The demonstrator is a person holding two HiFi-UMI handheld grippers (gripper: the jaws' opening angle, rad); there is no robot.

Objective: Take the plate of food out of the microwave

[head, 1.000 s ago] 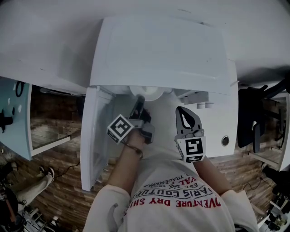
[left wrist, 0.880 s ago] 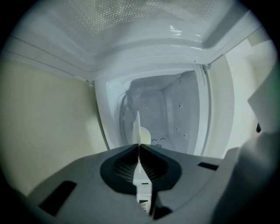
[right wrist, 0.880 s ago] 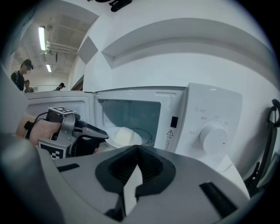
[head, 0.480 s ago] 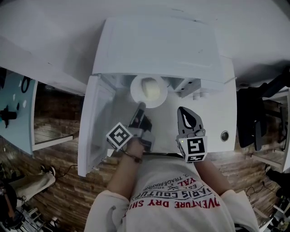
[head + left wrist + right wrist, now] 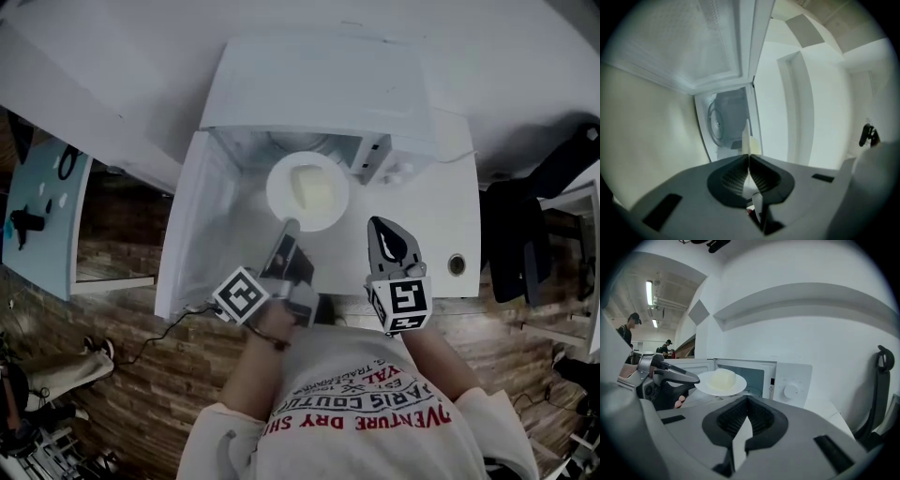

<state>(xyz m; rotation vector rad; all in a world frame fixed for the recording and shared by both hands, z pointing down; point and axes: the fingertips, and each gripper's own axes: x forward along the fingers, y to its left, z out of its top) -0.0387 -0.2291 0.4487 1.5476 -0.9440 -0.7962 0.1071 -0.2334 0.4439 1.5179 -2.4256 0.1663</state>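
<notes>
Left claw [image 5: 287, 226] closed tight on the near rim of the plate [image 5: 278, 201]; in the left gripper view the jaws meet on a thin white edge, the plate seen edge-on. Plate white and round, held about level, with a pale yellowish lump of food [image 5: 315, 188] in the middle. It sits outside the microwave [image 5: 319, 89], just in front of the open mouth and above the white counter [image 5: 448, 211]. Door [image 5: 190, 225] swung wide to the left of the plate. Right claw [image 5: 379, 226] closed with nothing between the jaws, held beside the left claw to the plate's right and not touching it. From the right gripper view, the plate floats at the left claw's tip, with the microwave's round knob [image 5: 791, 391] on the panel to its right. Counter edge runs under both claws; wood floor below it.
</notes>
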